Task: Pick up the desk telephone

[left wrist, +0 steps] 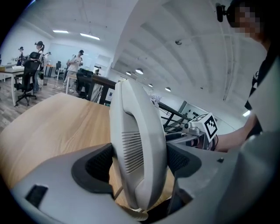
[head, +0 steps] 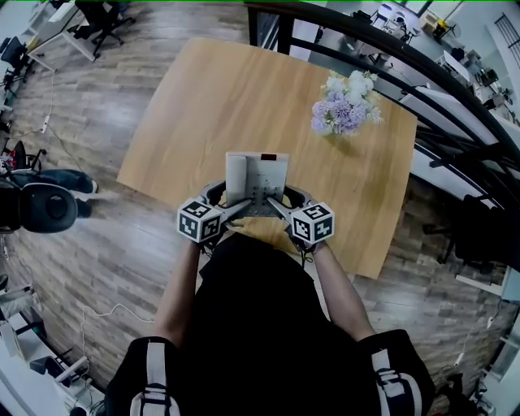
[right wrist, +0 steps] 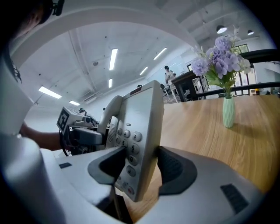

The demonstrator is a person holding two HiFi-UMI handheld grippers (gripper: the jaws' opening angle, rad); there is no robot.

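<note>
The white desk telephone [head: 257,180] hangs just above the near edge of the wooden table [head: 203,106], held from both sides. My left gripper [head: 230,210] is shut on its handset side; in the left gripper view the ribbed handset [left wrist: 136,148] stands clamped between both dark pads. My right gripper [head: 280,210] is shut on the keypad side; the right gripper view has the keypad body [right wrist: 138,148] squeezed between its pads, tilted up on edge. The marker cubes [head: 200,221] [head: 313,223] sit close to the person's body. The phone's underside is hidden.
A pale green vase of purple and white flowers [head: 345,104] stands at the table's far right. A black railing [head: 390,49] runs behind the table. Office chairs [head: 101,23] and several people stand in the far room.
</note>
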